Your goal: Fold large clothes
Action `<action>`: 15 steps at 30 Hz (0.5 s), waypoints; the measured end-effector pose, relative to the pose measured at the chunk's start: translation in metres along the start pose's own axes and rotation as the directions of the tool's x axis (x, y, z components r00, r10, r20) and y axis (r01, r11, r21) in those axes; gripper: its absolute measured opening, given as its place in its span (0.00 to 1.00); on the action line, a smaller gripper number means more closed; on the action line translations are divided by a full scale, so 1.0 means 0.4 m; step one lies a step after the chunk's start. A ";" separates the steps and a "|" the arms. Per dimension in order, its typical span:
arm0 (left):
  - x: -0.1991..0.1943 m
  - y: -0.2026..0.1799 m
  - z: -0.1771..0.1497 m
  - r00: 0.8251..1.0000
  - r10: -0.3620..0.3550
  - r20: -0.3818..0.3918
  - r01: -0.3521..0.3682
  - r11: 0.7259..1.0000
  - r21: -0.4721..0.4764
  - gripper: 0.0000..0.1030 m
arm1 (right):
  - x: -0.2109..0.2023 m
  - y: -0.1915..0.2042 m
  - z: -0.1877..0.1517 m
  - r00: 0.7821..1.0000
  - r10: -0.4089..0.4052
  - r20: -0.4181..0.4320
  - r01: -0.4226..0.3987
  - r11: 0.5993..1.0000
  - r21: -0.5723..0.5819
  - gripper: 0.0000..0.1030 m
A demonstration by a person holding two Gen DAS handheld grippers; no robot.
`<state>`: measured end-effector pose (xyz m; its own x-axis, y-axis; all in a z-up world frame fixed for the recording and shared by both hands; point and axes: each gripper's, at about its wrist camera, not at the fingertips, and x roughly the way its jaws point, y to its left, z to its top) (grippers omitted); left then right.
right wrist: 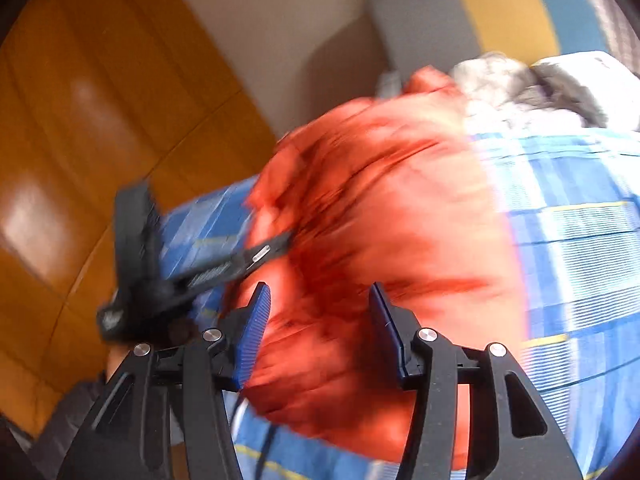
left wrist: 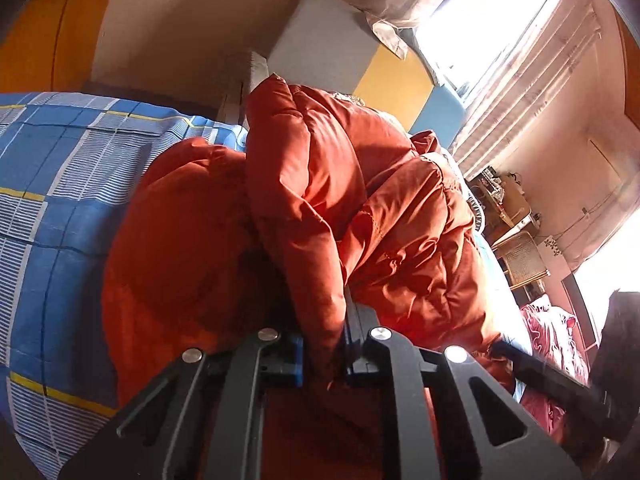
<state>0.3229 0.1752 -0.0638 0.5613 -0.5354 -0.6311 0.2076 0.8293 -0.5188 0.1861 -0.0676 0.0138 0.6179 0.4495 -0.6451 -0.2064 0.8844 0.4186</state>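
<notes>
- The orange padded jacket (left wrist: 360,200) lies bunched on the bed's blue checked sheet (left wrist: 52,184), partly lifted into a fold.
- The left tool (left wrist: 323,356) is clenched on a ridge of jacket fabric; the cloth hides most of its blue pads.
- The right tool (right wrist: 320,328) is released, its blue pads (right wrist: 254,332) wide apart over the jacket (right wrist: 384,232); whether they touch it is unclear.
- The right view is motion-blurred; the jacket's seams smear, and the left tool (right wrist: 280,242) is seen only dimly against it.

Puffy orange quilted jacket (left wrist: 340,200), bunched and partly lifted over the blue plaid bedsheet (left wrist: 60,184).
</notes>
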 end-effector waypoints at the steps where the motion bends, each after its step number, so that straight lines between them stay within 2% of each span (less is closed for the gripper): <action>1: -0.001 0.000 -0.001 1.000 0.001 -0.001 -0.001 1.000 0.003 0.12 | -0.003 -0.025 0.015 0.999 -0.038 0.019 0.038 0.999 0.017 0.50; 3: -0.004 -0.005 -0.003 1.000 0.008 -0.004 -0.007 1.000 0.016 0.12 | 0.001 -0.062 0.040 0.995 -0.095 0.041 0.093 0.994 0.054 0.50; 7: -0.014 -0.012 -0.001 1.000 0.021 -0.008 -0.021 0.999 0.036 0.11 | 0.048 -0.090 0.104 0.981 -0.181 0.071 0.179 0.983 0.035 0.50; 11: -0.037 -0.017 -0.004 1.000 0.025 0.002 -0.025 0.998 0.056 0.09 | 0.104 -0.093 0.177 0.979 -0.189 0.076 0.190 0.982 -0.001 0.50; 15: -0.072 0.006 -0.013 0.999 0.029 0.030 -0.030 0.999 0.035 0.08 | 0.154 -0.052 0.192 0.982 -0.185 0.046 0.188 0.979 -0.076 0.50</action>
<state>0.3029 0.1916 -0.0499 0.5908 -0.5062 -0.6283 0.2188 0.8500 -0.4791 0.2868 -0.0679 0.0145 0.6797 0.2722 -0.6811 -0.1438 0.9600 0.2402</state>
